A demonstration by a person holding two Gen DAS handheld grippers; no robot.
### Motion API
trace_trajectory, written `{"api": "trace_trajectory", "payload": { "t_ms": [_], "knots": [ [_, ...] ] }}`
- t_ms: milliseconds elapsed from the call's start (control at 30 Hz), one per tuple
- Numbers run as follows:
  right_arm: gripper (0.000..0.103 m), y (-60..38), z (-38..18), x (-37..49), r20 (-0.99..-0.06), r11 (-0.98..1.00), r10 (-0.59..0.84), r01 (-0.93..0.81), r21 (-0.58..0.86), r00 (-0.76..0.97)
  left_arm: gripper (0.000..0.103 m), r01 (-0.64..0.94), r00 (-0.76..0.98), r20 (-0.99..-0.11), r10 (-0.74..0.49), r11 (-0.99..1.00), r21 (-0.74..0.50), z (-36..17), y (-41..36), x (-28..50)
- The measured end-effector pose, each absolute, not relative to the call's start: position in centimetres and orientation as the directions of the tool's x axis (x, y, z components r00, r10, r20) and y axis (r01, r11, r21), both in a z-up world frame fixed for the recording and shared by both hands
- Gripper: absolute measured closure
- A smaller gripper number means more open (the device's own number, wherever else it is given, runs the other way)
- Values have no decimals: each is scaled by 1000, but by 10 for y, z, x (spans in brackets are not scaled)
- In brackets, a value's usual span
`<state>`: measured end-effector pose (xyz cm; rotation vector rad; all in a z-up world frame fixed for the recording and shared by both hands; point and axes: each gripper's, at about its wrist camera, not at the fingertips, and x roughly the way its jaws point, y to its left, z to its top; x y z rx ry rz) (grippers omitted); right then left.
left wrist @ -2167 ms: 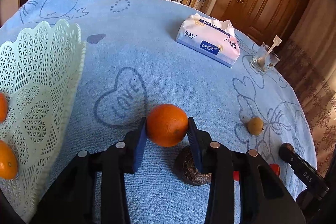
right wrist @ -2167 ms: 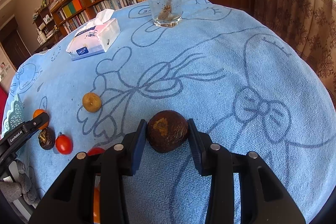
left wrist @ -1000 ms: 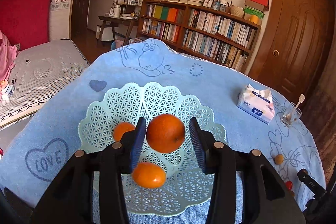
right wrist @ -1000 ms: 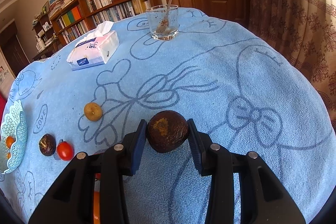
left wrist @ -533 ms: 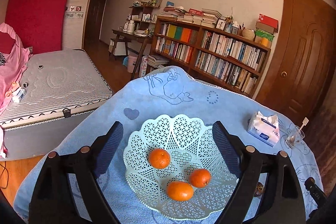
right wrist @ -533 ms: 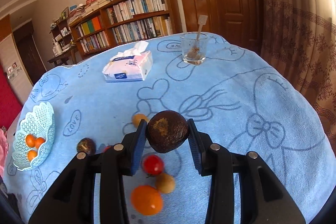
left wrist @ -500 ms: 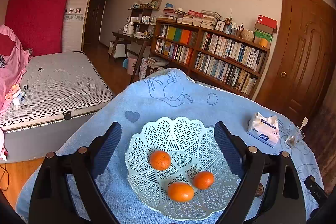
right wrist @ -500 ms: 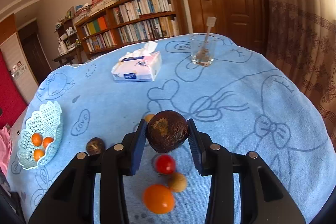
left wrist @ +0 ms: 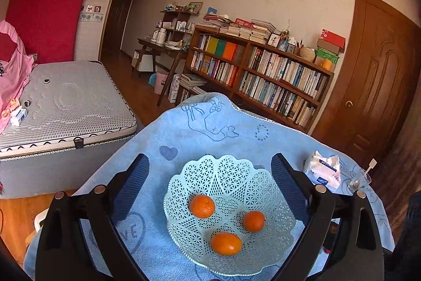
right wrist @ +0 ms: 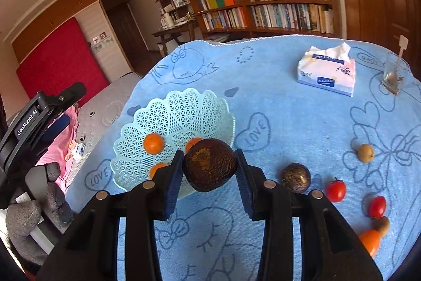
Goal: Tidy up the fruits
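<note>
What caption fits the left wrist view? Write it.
Open left gripper above mint basket holding three oranges.
</note>
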<state>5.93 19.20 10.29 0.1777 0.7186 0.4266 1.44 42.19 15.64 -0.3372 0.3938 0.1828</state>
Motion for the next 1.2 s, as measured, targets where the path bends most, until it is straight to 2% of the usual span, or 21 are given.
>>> {"api": "trace_trajectory", "payload": {
  "t_ms": [167, 267, 367, 700, 1200],
  "knots": [
    [63, 223, 97, 69, -618, 862, 505, -375, 340, 602, 7, -229, 907, -411, 91, 926, -300, 155, 423, 15],
    [57, 227, 98, 67, -611, 865, 501, -378, 330, 613, 5, -225, 906, -415, 82, 924, -308, 153, 423, 16],
    [57, 220, 99, 63, -608, 879, 477, -358, 316, 635, 5, -220, 905, -419, 74, 924, -313, 152, 422, 17],
    [57, 165, 91, 64, -613, 908, 407, -227, 352, 678, 5, -165, 901, -434, 22, 941, -296, 148, 406, 23],
    [55, 54, 79, 38, -635, 937, 220, 20, 347, 740, 5, -69, 880, -469, -73, 958, -279, 137, 368, 29]
  ]
}}
